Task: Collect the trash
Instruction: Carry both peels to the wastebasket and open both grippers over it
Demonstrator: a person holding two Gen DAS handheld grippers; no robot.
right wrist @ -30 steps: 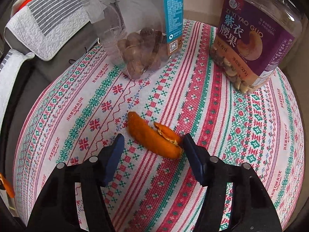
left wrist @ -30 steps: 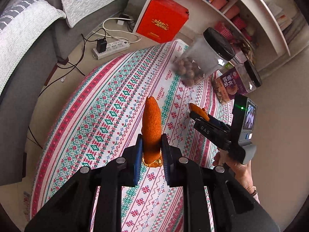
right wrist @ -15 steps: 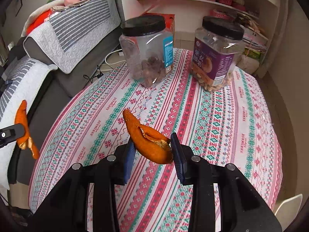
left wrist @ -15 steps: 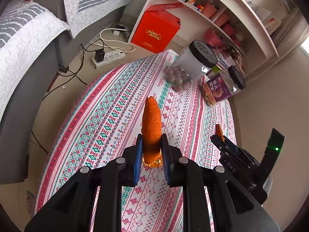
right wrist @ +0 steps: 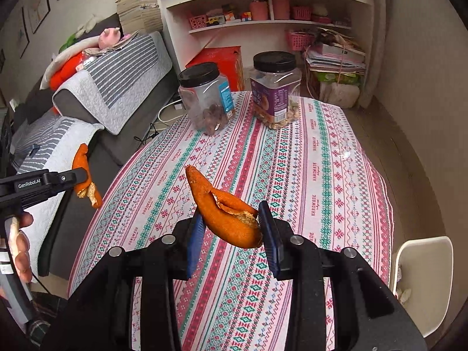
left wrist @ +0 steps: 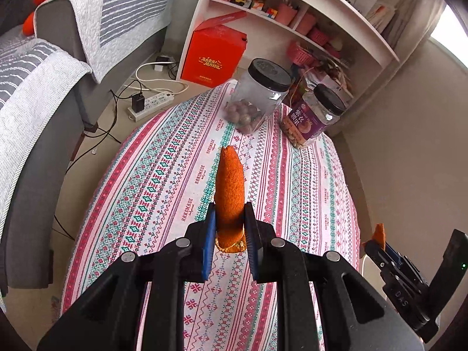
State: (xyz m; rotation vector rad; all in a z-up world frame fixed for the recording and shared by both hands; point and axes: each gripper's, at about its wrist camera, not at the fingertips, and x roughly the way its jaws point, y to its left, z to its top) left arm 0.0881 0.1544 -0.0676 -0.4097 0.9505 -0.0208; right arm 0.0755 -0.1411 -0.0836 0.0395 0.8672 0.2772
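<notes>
My left gripper (left wrist: 229,222) is shut on a long strip of orange peel (left wrist: 229,187) that sticks up between its blue pads, high above the patterned tablecloth (left wrist: 307,199). In the right wrist view my right gripper (right wrist: 229,228) is shut on a curled piece of orange peel (right wrist: 225,213), also lifted off the table. The left gripper (right wrist: 70,177) with its peel (right wrist: 82,163) shows at the left edge of that view. The right gripper (left wrist: 380,248) with its peel tip (left wrist: 379,232) shows at the lower right of the left wrist view.
Two black-lidded clear jars stand at the table's far end: one with brown nuts (right wrist: 206,99), one with a purple label (right wrist: 276,90). A white bin (right wrist: 422,266) sits beside the table at lower right. A grey sofa (left wrist: 44,93), power strip (left wrist: 150,102), red box (left wrist: 215,55) and white shelf (right wrist: 269,14) surround it.
My right gripper shut on the curled peel and lifted it off the cloth. Both grippers rose and drew back from the jars, the left still carrying its strip.
</notes>
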